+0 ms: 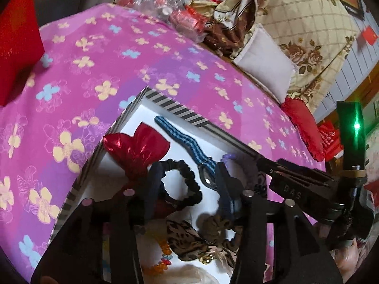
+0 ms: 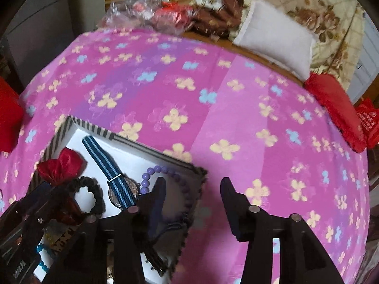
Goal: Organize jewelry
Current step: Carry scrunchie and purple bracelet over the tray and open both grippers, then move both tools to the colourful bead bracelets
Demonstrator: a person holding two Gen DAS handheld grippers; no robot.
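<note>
A striped-rimmed box [image 1: 175, 106] with a white floor lies on the pink flowered cloth. In it are a red bow [image 1: 137, 149], a blue striped watch [image 1: 182, 138], a black scrunchie [image 1: 187, 182], a leopard bow [image 1: 189, 241] and a purple bead bracelet [image 1: 228, 157]. My left gripper [image 1: 189, 189] hangs open over the box, with the scrunchie between its fingers and no pad pressing on it. My right gripper [image 2: 193, 196] stands open over the box's near corner [image 2: 201, 172]. The purple bracelet [image 2: 151, 175] lies by its left finger [image 2: 158, 196], blurred lower down.
The pink cloth [image 2: 213, 94] stretches wide beyond the box. Red cushions [image 2: 336, 108] sit at both sides. Behind are a white pillow [image 2: 274, 35], floral bedding [image 1: 308, 23] and crinkled plastic packets [image 2: 142, 9]. Orange beads [image 1: 163, 255] lie at the box's near end.
</note>
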